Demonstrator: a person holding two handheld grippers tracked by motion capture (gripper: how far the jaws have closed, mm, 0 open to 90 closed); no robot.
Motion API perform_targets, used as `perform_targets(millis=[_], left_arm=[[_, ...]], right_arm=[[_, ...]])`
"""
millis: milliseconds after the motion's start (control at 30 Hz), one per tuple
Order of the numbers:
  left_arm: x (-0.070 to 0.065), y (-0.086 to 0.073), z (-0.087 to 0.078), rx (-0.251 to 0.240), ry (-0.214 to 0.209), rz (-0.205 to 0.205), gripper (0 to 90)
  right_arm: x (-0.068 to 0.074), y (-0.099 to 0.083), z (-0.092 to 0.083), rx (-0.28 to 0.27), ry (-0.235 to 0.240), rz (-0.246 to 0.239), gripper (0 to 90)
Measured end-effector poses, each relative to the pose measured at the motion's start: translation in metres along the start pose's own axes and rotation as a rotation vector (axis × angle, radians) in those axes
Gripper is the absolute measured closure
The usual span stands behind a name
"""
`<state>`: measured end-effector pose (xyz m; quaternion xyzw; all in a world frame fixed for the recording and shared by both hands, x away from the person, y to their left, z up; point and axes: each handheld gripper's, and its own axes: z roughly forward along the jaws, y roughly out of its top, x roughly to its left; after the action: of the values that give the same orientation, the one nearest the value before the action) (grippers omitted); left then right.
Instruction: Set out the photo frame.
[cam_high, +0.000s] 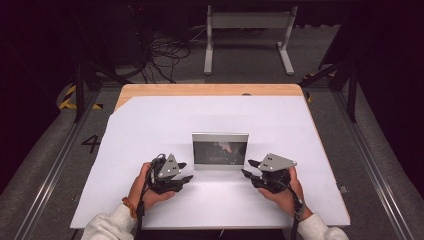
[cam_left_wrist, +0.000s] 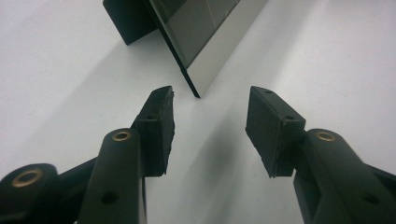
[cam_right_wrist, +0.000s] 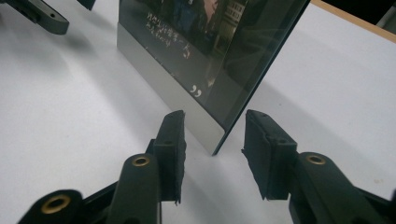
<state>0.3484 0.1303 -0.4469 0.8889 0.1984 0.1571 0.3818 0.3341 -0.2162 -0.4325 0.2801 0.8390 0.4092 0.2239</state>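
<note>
Picture frame (cam_high: 220, 150) is standing upright on the white tabletop (cam_high: 150, 125); left tongs (cam_high: 186, 172) and right tongs (cam_high: 248, 168) are flanking it, each gaping apart, gripping nothing.

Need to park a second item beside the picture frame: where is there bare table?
The white sheet is bare behind the picture frame up to the wooden edge, and along both outer sides. The near strip is crowded: the left gripper and right gripper flank the frame's lower corners, fingers apart, not gripping.

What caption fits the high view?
Two hand-held grippers, left and right, jaws open, flank an upright silver-framed picture frame on white table.
</note>
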Motion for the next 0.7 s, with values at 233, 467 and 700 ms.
perform_targets(millis=[233, 467, 700], left_arm=[[-0.003, -0.006, -0.006, -0.01, -0.01, -0.012, 35.5], [-0.006, -0.013, -0.008, 0.0, -0.015, -0.011, 27.3], [-0.01, -0.018, -0.008, 0.017, -0.013, -0.01, 19.7]], right_arm=[[0.003, -0.003, -0.002, 0.019, 0.005, -0.015, 45.7], [0.005, -0.007, -0.003, 0.031, 0.007, -0.024, 37.3], [0.007, -0.008, -0.002, 0.028, 0.01, -0.029, 31.5]])
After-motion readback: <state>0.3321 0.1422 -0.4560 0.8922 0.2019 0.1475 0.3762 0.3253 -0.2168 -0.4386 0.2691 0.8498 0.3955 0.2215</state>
